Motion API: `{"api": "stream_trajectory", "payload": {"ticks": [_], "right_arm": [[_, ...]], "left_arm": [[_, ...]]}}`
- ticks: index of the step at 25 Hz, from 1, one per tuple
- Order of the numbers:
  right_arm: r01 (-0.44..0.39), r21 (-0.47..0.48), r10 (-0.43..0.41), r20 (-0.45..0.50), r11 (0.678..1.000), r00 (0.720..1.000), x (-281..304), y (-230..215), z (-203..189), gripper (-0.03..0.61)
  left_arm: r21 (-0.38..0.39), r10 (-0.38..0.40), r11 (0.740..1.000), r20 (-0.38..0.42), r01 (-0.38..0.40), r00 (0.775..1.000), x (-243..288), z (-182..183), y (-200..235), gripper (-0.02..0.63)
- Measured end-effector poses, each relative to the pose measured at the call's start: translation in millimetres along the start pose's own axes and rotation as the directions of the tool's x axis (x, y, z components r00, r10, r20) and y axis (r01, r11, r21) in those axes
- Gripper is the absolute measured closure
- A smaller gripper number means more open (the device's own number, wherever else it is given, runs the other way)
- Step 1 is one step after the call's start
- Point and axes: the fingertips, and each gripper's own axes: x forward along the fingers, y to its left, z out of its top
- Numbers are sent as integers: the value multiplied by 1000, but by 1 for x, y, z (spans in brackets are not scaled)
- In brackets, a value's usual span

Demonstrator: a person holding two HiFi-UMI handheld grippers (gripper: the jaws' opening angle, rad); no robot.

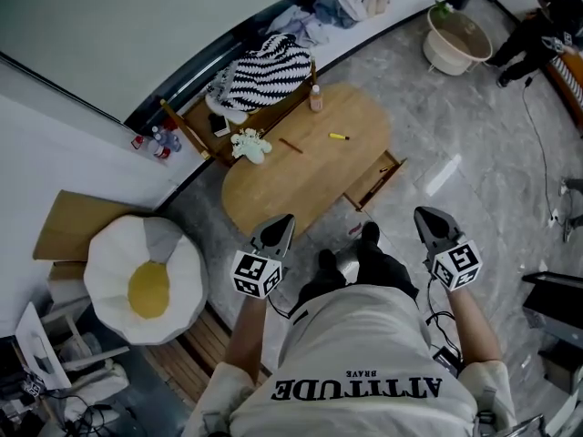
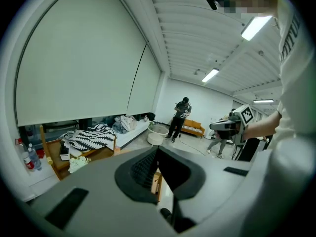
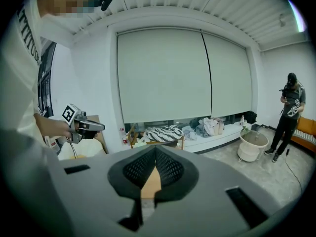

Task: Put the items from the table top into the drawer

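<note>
An oval wooden table (image 1: pixel 273 185) stands ahead of me, its drawer (image 1: pixel 374 179) pulled open at the right side. On the top lie a small bottle (image 1: pixel 316 98), a yellow marker (image 1: pixel 339 137), a thin brown stick (image 1: pixel 291 146) and a white plush toy (image 1: pixel 250 145). My left gripper (image 1: pixel 283 220) hangs short of the table's near edge, shut and empty. My right gripper (image 1: pixel 425 215) is off to the right of the drawer, also shut with nothing in it. The left gripper view shows shut jaws over the drawer (image 2: pixel 157 180); the right gripper view shows shut jaws over the tabletop (image 3: pixel 151 181).
A wooden chair with a striped blanket (image 1: pixel 264 69) stands behind the table. An egg-shaped beanbag (image 1: pixel 146 279) and cardboard (image 1: pixel 77 217) sit at the left. A round basin (image 1: pixel 458 39) and another person (image 1: pixel 537 35) are at the far right. Bottles (image 1: pixel 159 142) stand by the wall.
</note>
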Motion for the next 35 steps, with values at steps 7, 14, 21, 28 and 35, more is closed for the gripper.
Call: {"api": "stream_trajectory", "payload": {"ticks": [7,14,21,28,35], "right_arm": [[-52,-5,52,-13,999,999,35,-44,5,558],[-163,-38,161,-61,986,985,81,-104,20,558],[-293,-53,284,-137,955,949,134,-147,12,558],[-379,-41,359,-245,924,901,188,-172,-35,557],[-467,-36,437,-296,884,849,236,-181,-76,557]], "left_arm": [[-40,67,997,23,-66,998,32,8,9,592],[-113,205,974,44,-199,978,83,14,12,592],[-125,302,947,26,-297,953,135,13,16,592],[-152,376,915,-13,-374,926,169,-11,25,592],[-192,432,879,-70,-437,899,191,-53,31,592]]}}
